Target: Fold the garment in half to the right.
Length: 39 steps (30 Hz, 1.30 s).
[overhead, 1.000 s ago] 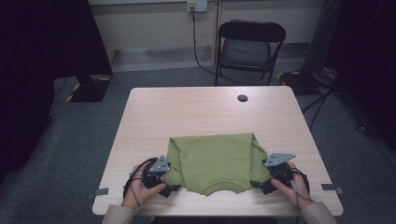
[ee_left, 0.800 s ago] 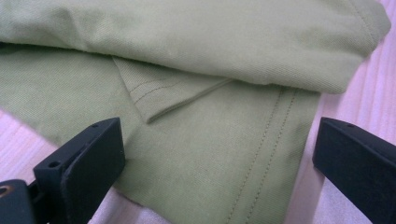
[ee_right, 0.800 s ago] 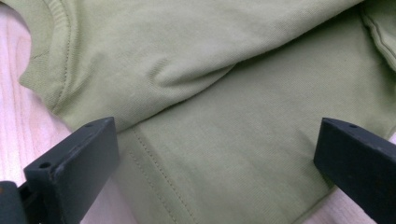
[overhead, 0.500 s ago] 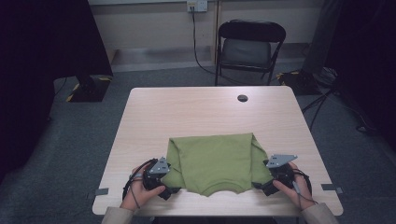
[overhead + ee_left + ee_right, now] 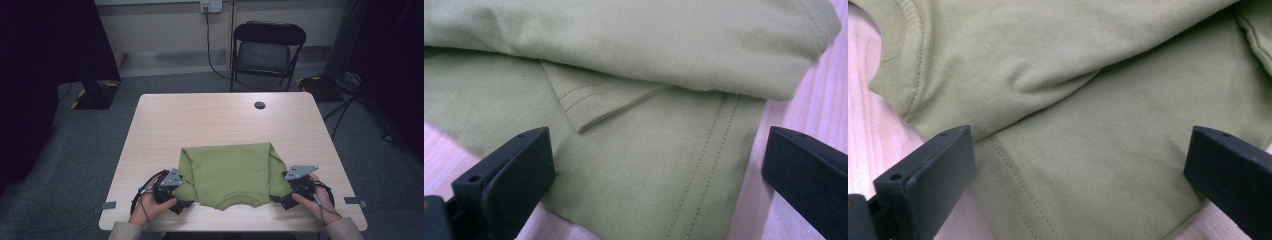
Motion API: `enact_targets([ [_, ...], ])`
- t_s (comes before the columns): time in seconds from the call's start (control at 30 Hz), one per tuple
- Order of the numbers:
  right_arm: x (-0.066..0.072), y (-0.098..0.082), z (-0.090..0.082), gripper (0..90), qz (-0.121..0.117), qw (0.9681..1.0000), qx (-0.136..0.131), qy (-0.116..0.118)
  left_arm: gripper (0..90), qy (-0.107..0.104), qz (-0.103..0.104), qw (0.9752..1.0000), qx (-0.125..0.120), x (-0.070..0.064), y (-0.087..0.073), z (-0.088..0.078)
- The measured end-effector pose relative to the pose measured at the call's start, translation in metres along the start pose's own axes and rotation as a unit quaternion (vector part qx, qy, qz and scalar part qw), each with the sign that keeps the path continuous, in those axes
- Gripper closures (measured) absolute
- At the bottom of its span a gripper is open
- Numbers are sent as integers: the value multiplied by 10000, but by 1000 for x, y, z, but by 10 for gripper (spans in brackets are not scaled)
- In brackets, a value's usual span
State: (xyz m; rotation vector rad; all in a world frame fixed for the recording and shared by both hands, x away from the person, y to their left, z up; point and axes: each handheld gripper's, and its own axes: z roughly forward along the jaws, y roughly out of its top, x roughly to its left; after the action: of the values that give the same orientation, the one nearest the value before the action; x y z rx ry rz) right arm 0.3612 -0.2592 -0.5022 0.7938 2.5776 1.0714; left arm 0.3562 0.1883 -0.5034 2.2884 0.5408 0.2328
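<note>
Green shirt (image 5: 231, 172) folded flat on the table (image 5: 220, 122), lying at the 6 o'clock part of the tabletop, near the front edge, neckline turned toward the person. Left gripper (image 5: 181, 196) at the shirt's 8 o'clock corner, held by the left hand (image 5: 148, 210); jaws standing wide apart in the left gripper view, cloth with a stitched hem between them, nothing clamped. Right gripper (image 5: 286, 196) at the shirt's 4 o'clock corner, in the right hand (image 5: 316, 200); jaws also wide apart, folded sleeve cloth lying between them. Small dark hole (image 5: 259, 105) at 12 o'clock of the table, well apart from the shirt. Black folding chair (image 5: 269, 50) behind the table at 12 o'clock.
</note>
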Motion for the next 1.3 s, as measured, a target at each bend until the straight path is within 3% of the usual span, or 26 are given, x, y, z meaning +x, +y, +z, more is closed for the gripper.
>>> enact_targets([
  [0.17,0,0,0,0,20,10000,-1,-19,0,-40,-59,10000,-24,1,0,0],
  [0.27,0,0,0,0,19,10000,-3,-19,10,-133,-389,9990,-146,4,1,-3],
  [0.4,1,3,-1,8,84,9999,63,-17,26,101,-519,9979,-382,11,5,-14],
  [0.53,4,14,-7,9,162,9998,-115,-46,20,296,-784,9945,-635,25,15,-23],
  [0.63,11,30,-10,12,48,9998,-140,-154,19,433,-826,9939,-588,38,23,-23],
  [0.77,23,51,-5,13,7,9997,-247,-19,22,551,-866,9928,-612,52,35,-20],
  [1.07,55,89,22,45,-194,9984,-513,113,40,800,-1073,9883,-729,77,54,-12],
  [1.3,81,113,49,46,-423,9973,-528,283,47,1133,-1147,9856,-515,102,58,-4],
])
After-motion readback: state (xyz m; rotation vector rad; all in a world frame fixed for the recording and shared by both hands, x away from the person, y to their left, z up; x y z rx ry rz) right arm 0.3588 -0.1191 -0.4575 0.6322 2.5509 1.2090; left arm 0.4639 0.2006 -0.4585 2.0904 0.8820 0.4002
